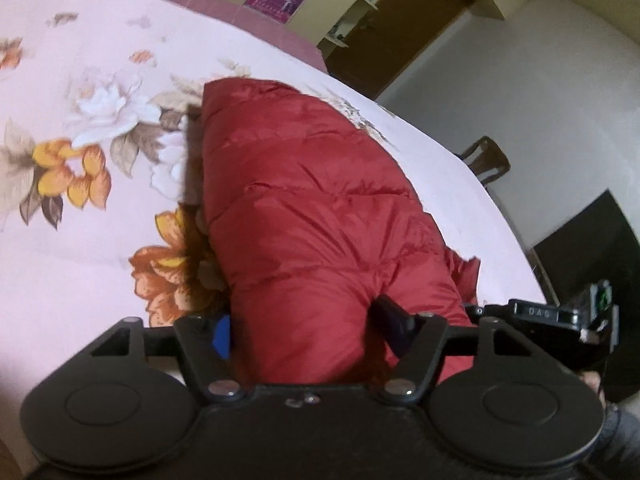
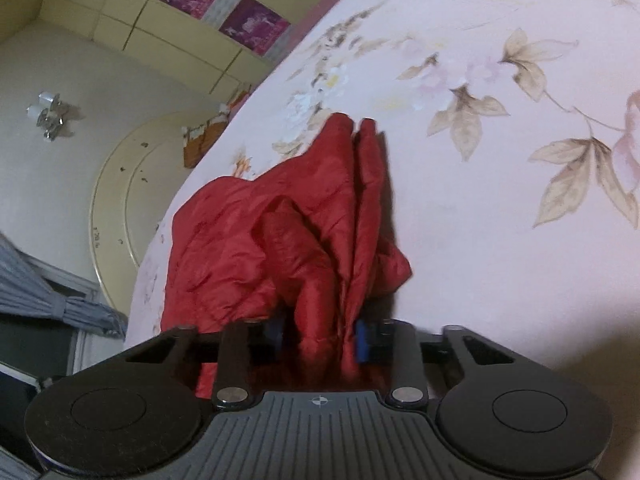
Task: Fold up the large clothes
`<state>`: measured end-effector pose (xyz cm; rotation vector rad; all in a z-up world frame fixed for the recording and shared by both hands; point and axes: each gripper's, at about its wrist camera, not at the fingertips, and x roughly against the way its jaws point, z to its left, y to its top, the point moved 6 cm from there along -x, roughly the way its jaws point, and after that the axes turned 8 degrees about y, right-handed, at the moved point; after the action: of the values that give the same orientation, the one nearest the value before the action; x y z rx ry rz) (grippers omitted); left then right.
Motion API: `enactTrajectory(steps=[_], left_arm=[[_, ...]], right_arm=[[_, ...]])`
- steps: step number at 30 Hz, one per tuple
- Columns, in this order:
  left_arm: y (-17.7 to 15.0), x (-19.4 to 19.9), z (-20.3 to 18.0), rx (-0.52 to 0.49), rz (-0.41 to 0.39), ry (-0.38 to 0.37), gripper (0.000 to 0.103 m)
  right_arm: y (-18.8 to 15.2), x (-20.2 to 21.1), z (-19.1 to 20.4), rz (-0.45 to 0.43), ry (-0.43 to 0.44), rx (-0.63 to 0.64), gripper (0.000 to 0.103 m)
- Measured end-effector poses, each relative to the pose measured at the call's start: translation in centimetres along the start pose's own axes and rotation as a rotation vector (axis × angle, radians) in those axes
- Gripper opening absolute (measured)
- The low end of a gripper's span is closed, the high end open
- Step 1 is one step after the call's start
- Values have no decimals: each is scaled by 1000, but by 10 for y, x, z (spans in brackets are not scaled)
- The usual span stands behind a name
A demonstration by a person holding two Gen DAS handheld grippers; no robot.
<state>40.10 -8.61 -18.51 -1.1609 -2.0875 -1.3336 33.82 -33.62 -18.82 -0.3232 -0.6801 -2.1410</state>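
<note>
A: Where's the red padded jacket (image 1: 304, 216)?

B: On the bed (image 1: 72, 256), over the pink flowered sheet. In the left wrist view it runs straight ahead from between the fingers, a long quilted bulk with its near end bulging into the gap.

A: So the left gripper (image 1: 308, 330) has it?

B: Its fingers (image 1: 222, 336) stand fairly wide, one on each side of that thick end, and the cloth fills the space between them. The blue pad on one side sits right against the fabric; whether both pads truly press, I cannot tell.

A: And the right gripper (image 2: 320, 338)?

B: Narrower. A bunched fold of the jacket (image 2: 288, 216) rises up between its fingers (image 2: 362, 340), and they look clenched on it, the blue pad touching the cloth. Beyond the fingers the jacket is crumpled, with two ridges standing up. To the right of the fingers lies bare sheet (image 2: 500, 240) with leaf prints.

A: Is the other tool visible?

B: In the left view, a dark piece shows just off to the right of the fingers.
</note>
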Motion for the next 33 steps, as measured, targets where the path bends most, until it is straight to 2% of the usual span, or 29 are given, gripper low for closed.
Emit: enactTrajectory(steps=[6,11,23,33], left_arm=[[9,25,-3,-90,-35,6,61],[21,58,15,-122,-67,1,61],[44,123,80,-120,-140,41,61],[66,130,149,-85,-124,83,61]], right_arm=[[-7,2,36,-54,-28,61,19],[-21,-7,83,-83,-31,122,19],[-46,-75,178,-77,23,229,19],[-58,-156,210,-19,30,260,19]])
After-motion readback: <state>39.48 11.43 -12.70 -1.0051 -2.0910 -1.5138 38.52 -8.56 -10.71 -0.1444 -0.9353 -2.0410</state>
